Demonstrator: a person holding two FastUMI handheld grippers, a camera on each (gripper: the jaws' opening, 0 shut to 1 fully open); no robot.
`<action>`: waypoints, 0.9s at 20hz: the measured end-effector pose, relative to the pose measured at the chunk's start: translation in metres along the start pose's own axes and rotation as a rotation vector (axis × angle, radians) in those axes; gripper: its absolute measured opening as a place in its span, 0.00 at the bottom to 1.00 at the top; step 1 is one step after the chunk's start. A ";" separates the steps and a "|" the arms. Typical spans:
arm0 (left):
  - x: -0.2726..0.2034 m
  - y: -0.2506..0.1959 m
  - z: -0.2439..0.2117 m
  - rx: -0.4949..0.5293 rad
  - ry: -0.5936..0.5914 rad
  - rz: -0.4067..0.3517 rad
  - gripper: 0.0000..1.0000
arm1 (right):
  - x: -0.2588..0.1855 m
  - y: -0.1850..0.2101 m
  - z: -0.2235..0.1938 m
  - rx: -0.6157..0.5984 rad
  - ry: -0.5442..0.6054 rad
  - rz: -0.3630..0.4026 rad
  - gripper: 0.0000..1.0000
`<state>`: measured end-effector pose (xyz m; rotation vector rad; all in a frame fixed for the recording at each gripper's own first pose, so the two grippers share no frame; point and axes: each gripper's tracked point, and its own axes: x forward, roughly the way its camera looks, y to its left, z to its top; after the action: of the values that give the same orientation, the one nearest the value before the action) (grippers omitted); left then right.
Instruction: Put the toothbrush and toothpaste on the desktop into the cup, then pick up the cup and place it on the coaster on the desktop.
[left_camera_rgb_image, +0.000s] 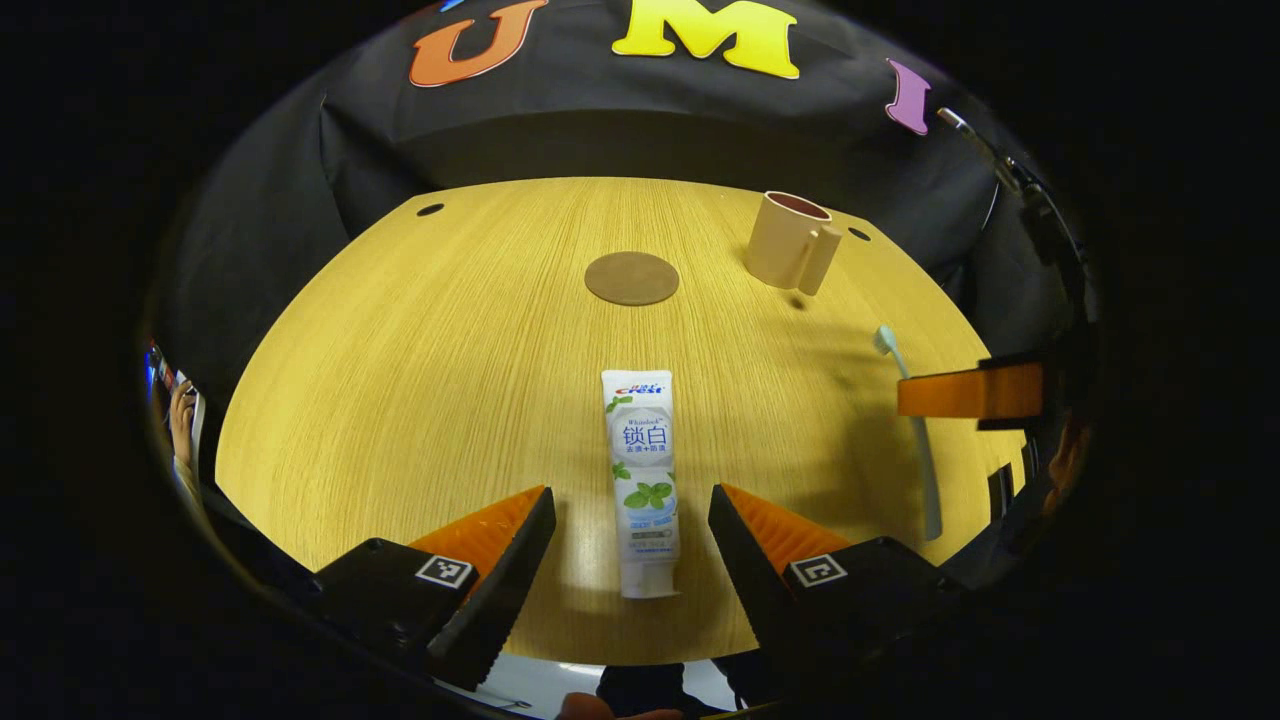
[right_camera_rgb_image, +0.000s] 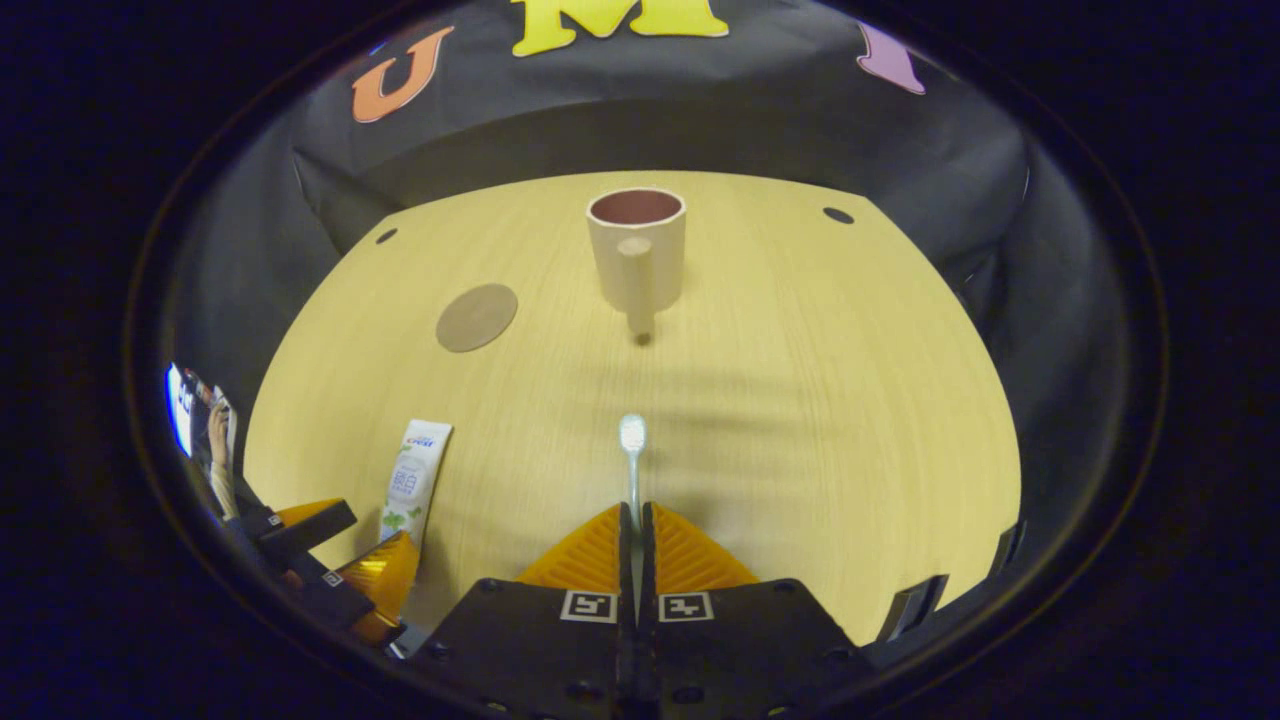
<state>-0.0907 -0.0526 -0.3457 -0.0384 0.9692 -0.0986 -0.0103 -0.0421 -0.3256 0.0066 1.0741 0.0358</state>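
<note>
A white toothpaste tube (left_camera_rgb_image: 642, 480) lies lengthwise on the wooden table (left_camera_rgb_image: 420, 380), cap end toward me, between the spread fingers of my open left gripper (left_camera_rgb_image: 632, 505). My right gripper (right_camera_rgb_image: 636, 515) is shut on the handle of a pale toothbrush (right_camera_rgb_image: 632, 450), whose bristle head points toward the beige cup (right_camera_rgb_image: 637, 250). The cup stands upright at the far side, its handle facing me. A round brown coaster (right_camera_rgb_image: 477, 317) lies flat to the left of the cup. In the left gripper view the toothbrush (left_camera_rgb_image: 915, 420), the cup (left_camera_rgb_image: 792, 240) and the coaster (left_camera_rgb_image: 632, 278) also appear.
The black cloth wall rises right behind the table's far edge. Small dark holes (right_camera_rgb_image: 838, 215) mark the tabletop's far corners. The left gripper (right_camera_rgb_image: 345, 560) appears at the lower left of the right gripper view, beside the toothpaste tube (right_camera_rgb_image: 412, 480).
</note>
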 end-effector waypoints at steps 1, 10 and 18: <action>0.002 0.000 -0.001 0.003 -0.004 0.003 0.99 | -0.005 -0.002 0.002 0.003 -0.009 0.000 0.00; 0.016 -0.003 0.003 0.018 -0.018 0.015 0.83 | -0.034 -0.011 0.013 0.034 -0.056 0.001 0.00; 0.027 -0.004 -0.003 0.026 0.016 0.035 0.65 | -0.053 -0.017 0.024 0.044 -0.092 0.007 0.00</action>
<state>-0.0783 -0.0589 -0.3693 0.0030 0.9841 -0.0789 -0.0139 -0.0609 -0.2674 0.0513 0.9831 0.0176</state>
